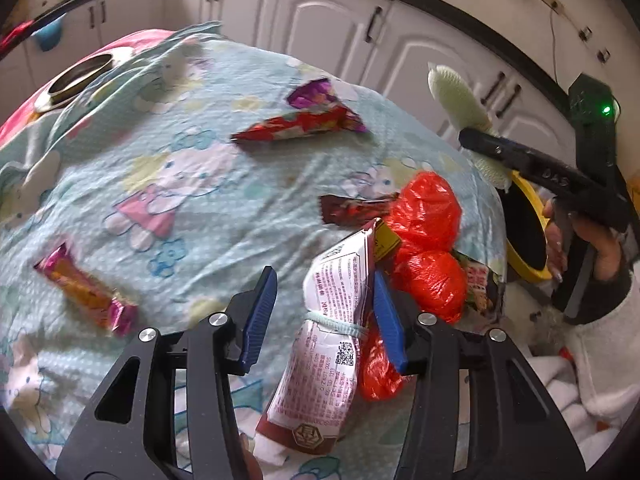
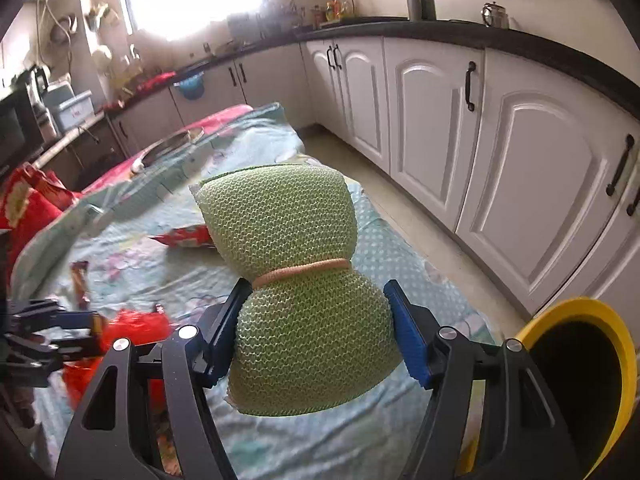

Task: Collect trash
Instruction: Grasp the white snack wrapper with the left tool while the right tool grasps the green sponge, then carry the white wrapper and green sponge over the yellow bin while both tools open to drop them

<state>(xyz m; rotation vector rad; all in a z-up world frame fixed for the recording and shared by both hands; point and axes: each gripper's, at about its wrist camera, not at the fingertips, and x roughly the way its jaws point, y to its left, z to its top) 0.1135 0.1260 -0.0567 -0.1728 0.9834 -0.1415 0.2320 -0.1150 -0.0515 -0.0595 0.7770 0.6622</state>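
Left gripper: jaws apart, a white-and-red snack pouch standing between them, resting against the right jaw and clear of the left; not clamped. The pouch carried dense small print too fine to read, a QR code, and a hexagonal gold emblem on its dark red bottom band; a pale string was tied round its middle. Crumpled red plastic bag lay just beside and behind the pouch. On the cartoon-cat bedsheet lay loose trash: a red-and-purple foil wrapper, a dark red wrapper touching the bag, and an orange-and-pink wrapper well apart to the left. Right gripper: jaws clamped on a green mesh sponge cinched by a tan band, held above the bed edge. In the left view the person's hand gripped that tool's handle, its body bearing pale markings that could not be read. Yellow-rimmed trash bin stood near, low at the right.
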